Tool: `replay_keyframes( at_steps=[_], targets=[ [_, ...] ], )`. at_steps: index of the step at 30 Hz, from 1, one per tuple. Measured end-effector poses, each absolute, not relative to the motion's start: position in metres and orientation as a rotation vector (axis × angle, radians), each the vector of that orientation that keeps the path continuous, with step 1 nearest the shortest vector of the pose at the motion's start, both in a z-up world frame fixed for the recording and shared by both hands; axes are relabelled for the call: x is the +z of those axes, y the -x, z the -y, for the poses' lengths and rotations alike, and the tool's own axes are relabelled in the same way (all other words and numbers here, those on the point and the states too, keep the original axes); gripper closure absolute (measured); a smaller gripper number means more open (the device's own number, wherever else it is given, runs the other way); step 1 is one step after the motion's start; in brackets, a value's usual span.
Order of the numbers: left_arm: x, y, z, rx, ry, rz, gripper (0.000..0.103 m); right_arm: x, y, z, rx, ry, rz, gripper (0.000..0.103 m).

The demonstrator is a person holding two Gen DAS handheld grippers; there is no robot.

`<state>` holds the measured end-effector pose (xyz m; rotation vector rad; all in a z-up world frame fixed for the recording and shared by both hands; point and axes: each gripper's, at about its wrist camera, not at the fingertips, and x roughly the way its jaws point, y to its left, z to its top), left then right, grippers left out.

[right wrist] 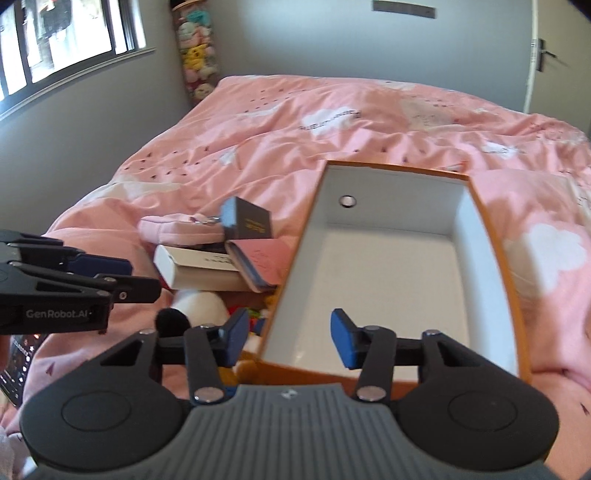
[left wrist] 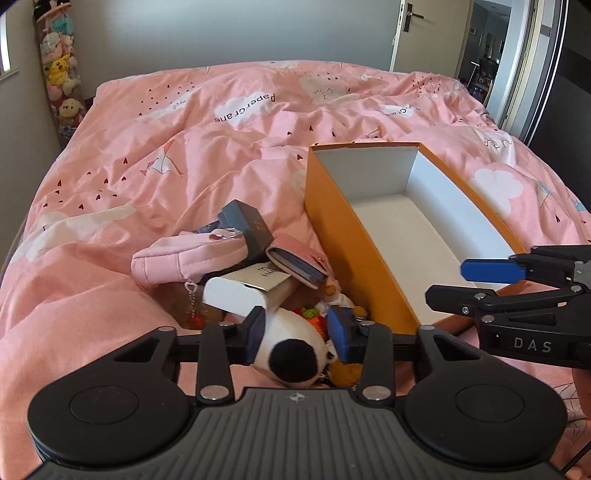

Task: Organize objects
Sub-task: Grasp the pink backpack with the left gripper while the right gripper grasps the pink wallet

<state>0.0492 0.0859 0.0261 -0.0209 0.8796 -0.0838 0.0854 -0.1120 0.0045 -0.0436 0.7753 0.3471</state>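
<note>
An orange box with a white inside (left wrist: 413, 236) lies on the pink bed and holds nothing; it also shows in the right wrist view (right wrist: 388, 280). A pile lies to its left: a pink pouch (left wrist: 184, 258), a dark grey box (left wrist: 245, 221), a pink wallet (left wrist: 299, 264), a white box (left wrist: 236, 295) and a white plush with a black ear (left wrist: 291, 350). My left gripper (left wrist: 299, 330) is open, its fingers either side of the plush. My right gripper (right wrist: 288, 338) is open and empty over the box's near edge.
The pink duvet (left wrist: 184, 147) covers the whole bed. A tall holder of plush toys (left wrist: 59, 74) stands in the far left corner. A door (left wrist: 417, 33) is at the far right. A window (right wrist: 55, 40) is on the left wall.
</note>
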Motion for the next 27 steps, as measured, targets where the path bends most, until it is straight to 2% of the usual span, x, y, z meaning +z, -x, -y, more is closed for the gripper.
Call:
replay_keyframes(
  at_steps=[2,8,15,23,25,27],
  targets=[
    [0.024,-0.056,-0.093,-0.097,0.023,-0.907,0.066,0.004,-0.093,0.101,0.379,0.069,-0.776,0.064],
    [0.019,-0.074,-0.114,-0.115,0.055,-0.974,0.067,-0.002,-0.126,0.076,0.487,0.099,-0.831,0.073],
    [0.021,-0.103,-0.134,-0.115,-0.073,-0.999,0.065,-0.015,-0.173,0.049,0.537,0.165,-0.924,0.072],
    [-0.003,-0.13,-0.139,-0.202,-0.407,-1.037,0.059,-0.035,-0.205,0.025,0.606,0.354,-0.988,0.072],
    [-0.009,-0.133,-0.138,-0.229,-0.492,-1.039,0.052,-0.041,-0.209,0.018,0.637,0.438,-0.999,0.071],
    [-0.014,-0.132,-0.137,-0.268,-0.591,-1.025,0.044,-0.046,-0.211,0.011,0.667,0.516,-0.999,0.063]
  ],
)
